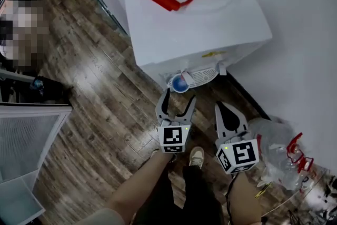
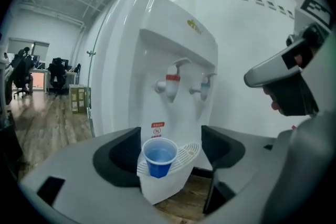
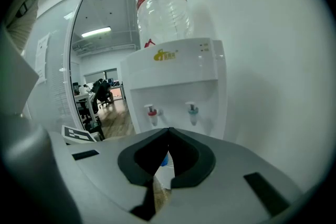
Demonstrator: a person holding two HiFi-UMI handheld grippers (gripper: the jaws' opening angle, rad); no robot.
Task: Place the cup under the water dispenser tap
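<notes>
A blue cup (image 2: 159, 157) stands upright on the white drip tray (image 2: 185, 156) of the water dispenser (image 2: 181, 60), below the red tap (image 2: 171, 85); the blue tap (image 2: 204, 88) is to its right. From the head view the cup (image 1: 179, 84) sits at the left end of the tray. My left gripper (image 1: 177, 100) is open, drawn back from the cup, nothing touching its pads. My right gripper (image 1: 225, 108) hangs to the right with its fingertips together and nothing between them. Past its tips the right gripper view shows a sliver of the cup (image 3: 164, 161).
A clear water bottle (image 3: 160, 5) with a red label tops the dispenser. A white wall (image 1: 305, 60) runs behind and to the right. An empty bottle (image 1: 281, 158) lies on the wooden floor (image 1: 100, 87) at the right. An office area (image 2: 47, 76) lies far left.
</notes>
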